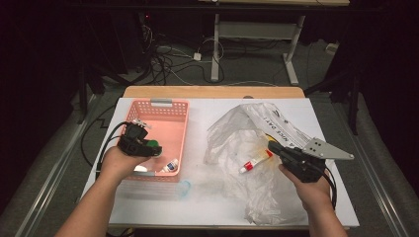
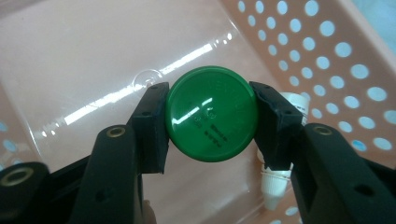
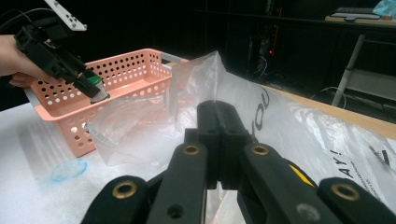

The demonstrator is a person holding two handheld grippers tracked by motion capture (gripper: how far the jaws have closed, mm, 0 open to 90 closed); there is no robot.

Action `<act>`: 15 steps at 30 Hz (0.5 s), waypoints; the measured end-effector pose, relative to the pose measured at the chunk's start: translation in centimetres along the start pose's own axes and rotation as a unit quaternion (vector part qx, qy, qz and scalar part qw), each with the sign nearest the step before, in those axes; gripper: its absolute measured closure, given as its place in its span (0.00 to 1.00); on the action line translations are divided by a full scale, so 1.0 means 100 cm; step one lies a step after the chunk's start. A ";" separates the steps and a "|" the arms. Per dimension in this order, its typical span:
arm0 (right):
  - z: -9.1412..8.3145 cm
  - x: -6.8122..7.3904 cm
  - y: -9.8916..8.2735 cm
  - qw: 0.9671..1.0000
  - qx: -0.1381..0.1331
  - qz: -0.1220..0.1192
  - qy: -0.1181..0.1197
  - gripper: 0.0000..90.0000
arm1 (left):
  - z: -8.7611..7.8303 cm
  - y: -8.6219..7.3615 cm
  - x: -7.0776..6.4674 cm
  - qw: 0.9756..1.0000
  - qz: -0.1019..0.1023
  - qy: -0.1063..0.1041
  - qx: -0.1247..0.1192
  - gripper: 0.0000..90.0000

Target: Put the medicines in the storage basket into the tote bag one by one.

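My left tongs are clamped on a green round cap, pads pressing both its sides, held above the floor of the pink basket on the desk; my right tongs are fully closed with nothing between them, resting over the clear plastic bag beside a red-capped tube.

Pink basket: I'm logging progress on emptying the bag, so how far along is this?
Done: one small tube already lies in the pink basket. In hand: the left gripper clamps a green-capped item over the basket. The right gripper, shut, pinches the clear plastic bag. Left: a red-capped tube lies on the bag.
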State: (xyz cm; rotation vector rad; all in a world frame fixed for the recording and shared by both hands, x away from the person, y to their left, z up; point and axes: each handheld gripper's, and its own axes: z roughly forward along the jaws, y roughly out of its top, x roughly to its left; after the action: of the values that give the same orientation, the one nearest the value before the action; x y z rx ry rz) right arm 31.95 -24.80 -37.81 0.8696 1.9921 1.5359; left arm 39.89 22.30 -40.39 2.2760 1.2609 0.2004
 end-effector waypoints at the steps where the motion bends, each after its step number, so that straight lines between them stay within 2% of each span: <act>1: 0.000 0.000 0.000 1.000 0.000 -0.001 0.001 1.00 | -0.001 -0.002 0.000 1.000 -0.002 -0.001 -0.005 0.56; 9: 0.000 0.001 0.000 1.000 0.002 -0.001 0.002 1.00 | -0.008 -0.016 -0.007 0.998 -0.004 -0.005 -0.057 0.56; 15: 0.001 0.002 -0.001 1.000 0.004 -0.002 0.002 1.00 | -0.008 -0.024 -0.014 0.997 0.004 0.004 -0.074 0.56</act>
State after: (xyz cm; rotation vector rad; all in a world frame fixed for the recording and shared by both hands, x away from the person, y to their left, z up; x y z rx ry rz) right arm 31.92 -24.60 -37.91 0.8662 2.0028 1.5307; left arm 37.05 22.43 -40.78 2.1552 1.2002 0.2963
